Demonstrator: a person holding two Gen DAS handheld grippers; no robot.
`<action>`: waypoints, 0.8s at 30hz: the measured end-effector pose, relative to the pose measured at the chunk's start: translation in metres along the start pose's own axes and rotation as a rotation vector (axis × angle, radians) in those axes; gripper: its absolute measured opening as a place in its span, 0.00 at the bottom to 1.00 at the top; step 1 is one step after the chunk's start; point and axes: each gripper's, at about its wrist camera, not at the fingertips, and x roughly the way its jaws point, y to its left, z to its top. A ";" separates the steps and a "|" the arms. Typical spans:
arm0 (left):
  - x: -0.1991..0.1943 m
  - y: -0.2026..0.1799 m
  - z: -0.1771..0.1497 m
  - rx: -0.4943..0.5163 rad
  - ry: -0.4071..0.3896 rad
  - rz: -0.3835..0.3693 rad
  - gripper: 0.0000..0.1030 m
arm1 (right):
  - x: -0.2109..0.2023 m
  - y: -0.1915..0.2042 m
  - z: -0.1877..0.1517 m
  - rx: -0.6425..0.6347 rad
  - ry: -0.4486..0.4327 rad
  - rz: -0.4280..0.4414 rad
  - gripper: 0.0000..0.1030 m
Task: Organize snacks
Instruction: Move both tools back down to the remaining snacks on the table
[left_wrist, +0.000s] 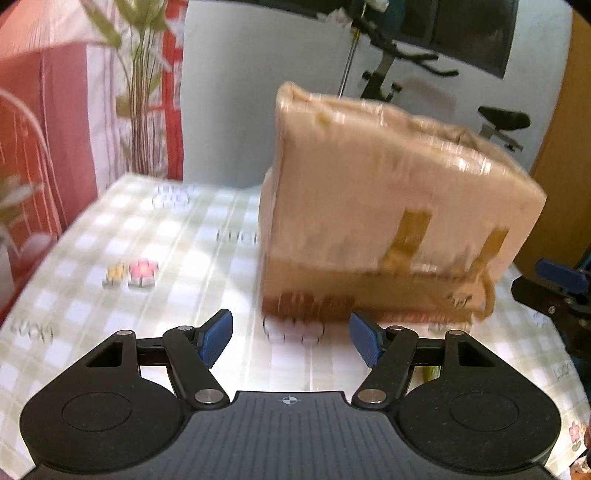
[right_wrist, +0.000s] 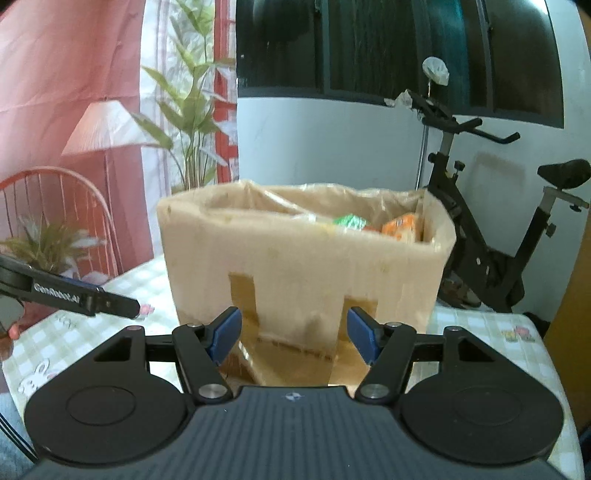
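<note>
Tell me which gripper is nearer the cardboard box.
Right, as best the views show. The right gripper faces the box, its tips at a folded-down flap. The left gripper sits off a box corner with bare tablecloth between.

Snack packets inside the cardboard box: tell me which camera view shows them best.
The right wrist view. It looks over the cardboard box rim, showing a green packet and an orange packet inside. The left wrist view shows only the box's blurred outer walls, no packets.
</note>
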 end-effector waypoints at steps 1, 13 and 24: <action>0.003 0.001 -0.004 -0.009 0.018 0.003 0.69 | 0.000 0.000 -0.003 0.000 0.008 0.001 0.64; 0.043 -0.008 -0.045 -0.039 0.165 0.012 0.64 | 0.014 -0.003 -0.046 0.014 0.135 -0.001 0.61; 0.061 -0.019 -0.068 -0.041 0.213 0.025 0.58 | 0.051 -0.012 -0.086 0.120 0.323 0.010 0.60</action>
